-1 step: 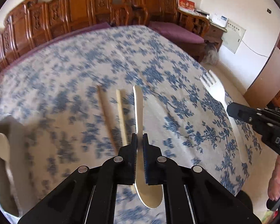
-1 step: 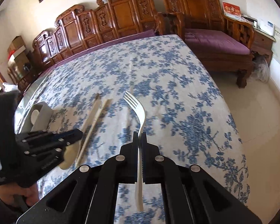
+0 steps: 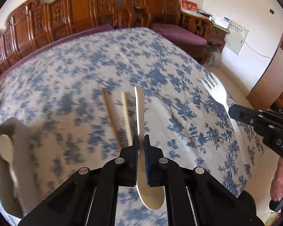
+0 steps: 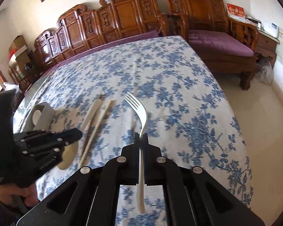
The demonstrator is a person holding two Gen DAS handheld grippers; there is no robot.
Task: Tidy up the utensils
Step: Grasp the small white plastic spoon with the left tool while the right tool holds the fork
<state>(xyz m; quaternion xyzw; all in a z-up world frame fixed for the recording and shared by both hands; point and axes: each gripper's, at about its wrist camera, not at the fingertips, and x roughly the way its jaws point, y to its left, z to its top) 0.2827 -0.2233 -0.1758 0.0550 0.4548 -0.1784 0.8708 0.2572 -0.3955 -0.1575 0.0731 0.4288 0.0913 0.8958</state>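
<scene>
Clamped tight, the left gripper [image 3: 141,141] has its jaws pressed on the handle of a white spoon [image 3: 141,124]; the bowl end hangs back toward the camera under the fingers and the handle tip points out over the flowered tablecloth [image 3: 160,60]. Just left of the spoon's handle, two chopsticks [image 3: 120,116] lie on the cloth, near each other and roughly parallel. Farther left, at the table's edge, stands a pale holder [image 4: 44,115] with another spoon [image 3: 6,148] already in it.

Likewise closed, the right gripper [image 4: 141,141] grips a white fork [image 4: 141,116] by its handle, tines pointing away and curving up, the handle's end sticking out behind the jaws.

Judging from this, the pick-up step looks finished for both pieces, and the carry to the holder is in hand. The next move probably calls for swinging the spoon leftward and tipping it so one end can drop into the holder beside the spoon there; the fork would follow. The chopsticks remain to be gathered.

Both tools are held low and close over the near part of the table, pointing forward across it. A hand [image 4: 18,195] wraps the left tool's grip below, and fingers [image 3: 281,180] show on the right one's handle. The left view is smeared, so finer detail on the cloth is unclear.
</scene>
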